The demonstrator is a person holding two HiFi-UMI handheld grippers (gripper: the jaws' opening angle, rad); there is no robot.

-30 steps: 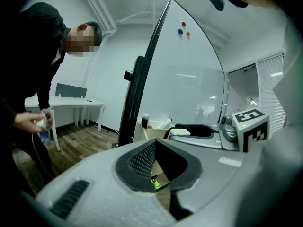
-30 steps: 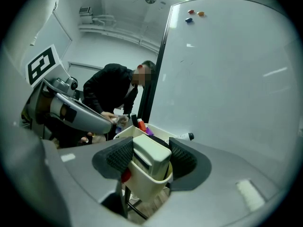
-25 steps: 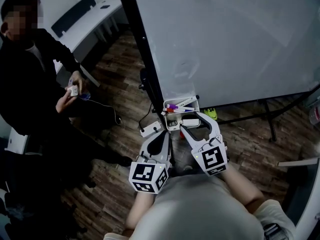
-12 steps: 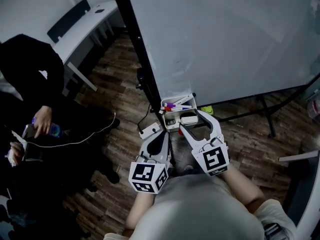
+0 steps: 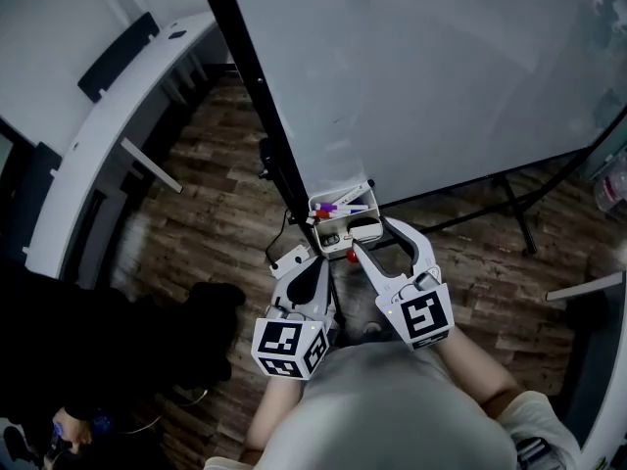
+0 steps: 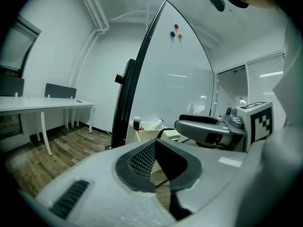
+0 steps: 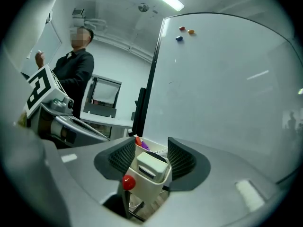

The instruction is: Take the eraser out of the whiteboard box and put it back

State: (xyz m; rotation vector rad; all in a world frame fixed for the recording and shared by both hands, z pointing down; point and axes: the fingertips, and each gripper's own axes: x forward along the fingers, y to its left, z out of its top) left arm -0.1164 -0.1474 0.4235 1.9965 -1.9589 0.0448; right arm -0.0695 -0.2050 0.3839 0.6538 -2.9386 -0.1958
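Note:
A white box (image 5: 326, 240) hangs at the lower left corner of the whiteboard (image 5: 441, 67); markers (image 5: 343, 207) lie in its far part. The white eraser (image 5: 364, 230) stands in its near part, top end above the rim. My right gripper (image 5: 370, 235) reaches level to the box. In the right gripper view its jaws are closing with the eraser (image 7: 151, 167) between the pads, a thin gap on each side. My left gripper (image 5: 315, 262) hangs shut and empty, left of and below the box; in its own view the pads (image 6: 142, 157) meet.
A red ball magnet (image 7: 128, 182) sticks to the box's front wall. The board's black post (image 5: 245, 67) rises just left of the box, stand legs (image 5: 509, 204) run over the wooden floor. White desk (image 5: 98, 145) at left. A person (image 7: 78, 65) stands beyond my left gripper.
The right gripper's jaws have narrowed around the eraser, and the gripper rose slightly. The person in black has slid out of the head view to the lower left. The left gripper stayed put.

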